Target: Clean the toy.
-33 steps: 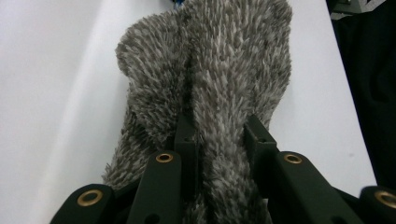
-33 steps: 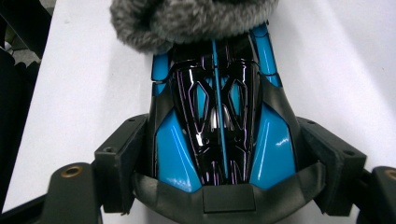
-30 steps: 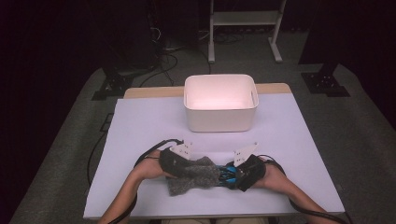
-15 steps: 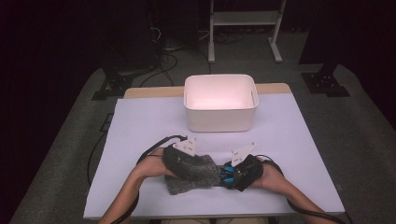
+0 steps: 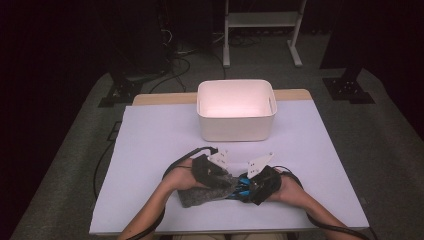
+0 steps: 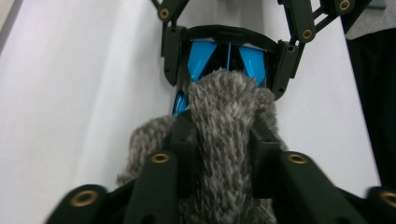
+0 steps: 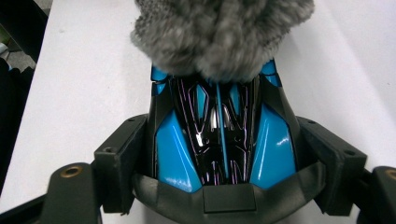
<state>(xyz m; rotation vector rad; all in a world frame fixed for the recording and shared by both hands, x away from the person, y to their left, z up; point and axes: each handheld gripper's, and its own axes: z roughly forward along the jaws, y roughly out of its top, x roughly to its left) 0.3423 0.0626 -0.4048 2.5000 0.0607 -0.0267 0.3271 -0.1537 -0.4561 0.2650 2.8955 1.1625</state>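
1. The white tub (image 5: 236, 111) sits well beyond both grippers on the desk (image 5: 150, 150), and what can be seen of its inside holds nothing.
2. Down at the near edge, the left gripper (image 5: 216, 176) and the right gripper (image 5: 246, 186) face each other, almost touching.
3. Between them lies a grey fuzzy sock (image 6: 224, 121), woolly with a flecked pile, bunched into folds.
4. The sock wraps over one end of a glossy black and blue toy (image 7: 219, 140), with bright blue panels and thin purple lines.
5. The left gripper's jaws have just been closing, and the sock is between them; they are clamped on its fabric, which bulges up through the gap.
6. The right gripper has the toy seated between its two jaws, pads against the blue sides, grasping it.
7. From the right gripper, the sock hangs just ahead, capping the toy's far end.
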